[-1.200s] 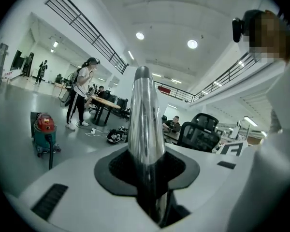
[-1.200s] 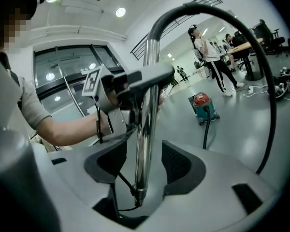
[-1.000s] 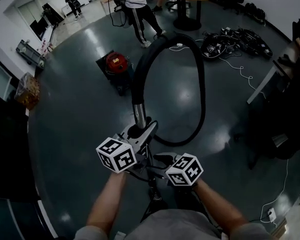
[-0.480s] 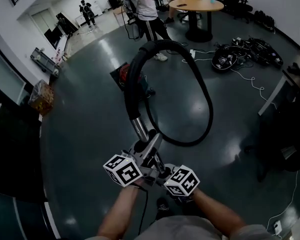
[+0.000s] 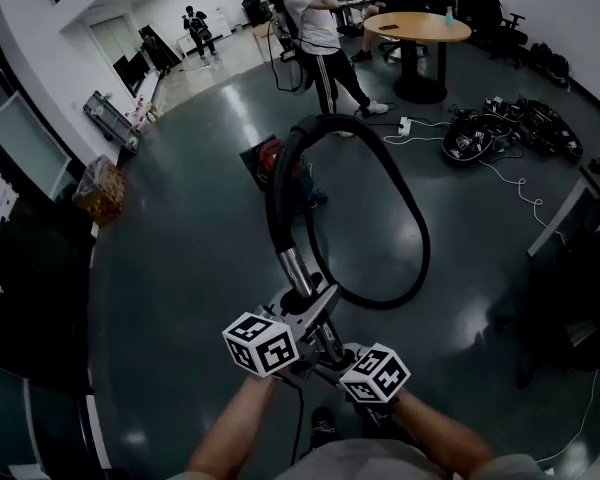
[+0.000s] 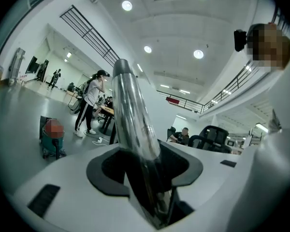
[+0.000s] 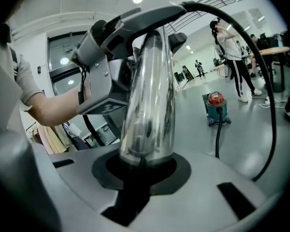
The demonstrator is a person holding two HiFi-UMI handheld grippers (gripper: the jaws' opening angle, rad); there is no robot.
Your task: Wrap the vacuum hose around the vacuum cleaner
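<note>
None of the wrapping is done yet. The black vacuum hose (image 5: pixel 412 208) hangs in one wide open loop on the near side of the vacuum cleaner (image 5: pixel 278 160), arching above it and sagging back toward the floor. No turn of it lies around the red-topped body. By the look of it, the whole job remains: walk the hose in to the cleaner and lay it round, coil by coil.

From the cleaner, the hose runs into a shiny metal tube (image 5: pixel 294 268) that slants toward the person. Both claws meet there, well short of the cleaner. The left gripper (image 5: pixel 305 304) takes the tube at the end nearer the cleaner. Its jaws have just been opening, and the tube sits between them with dark gaps on either side, so it seems cradled more than pinched. The right gripper (image 5: pixel 337 350) sits just behind it, farther from the cleaner. Its jaws have just been closing, and its dark pads are now clamped around the tube.

Two bare forearms reach out close together, with both tools aimed at the cleaner and their marker cubes almost side by side.

Beyond the cleaner, a person stands near a round table (image 5: pixel 420 26), and a tangle of cables (image 5: pixel 500 133) lies off to one side.
</note>
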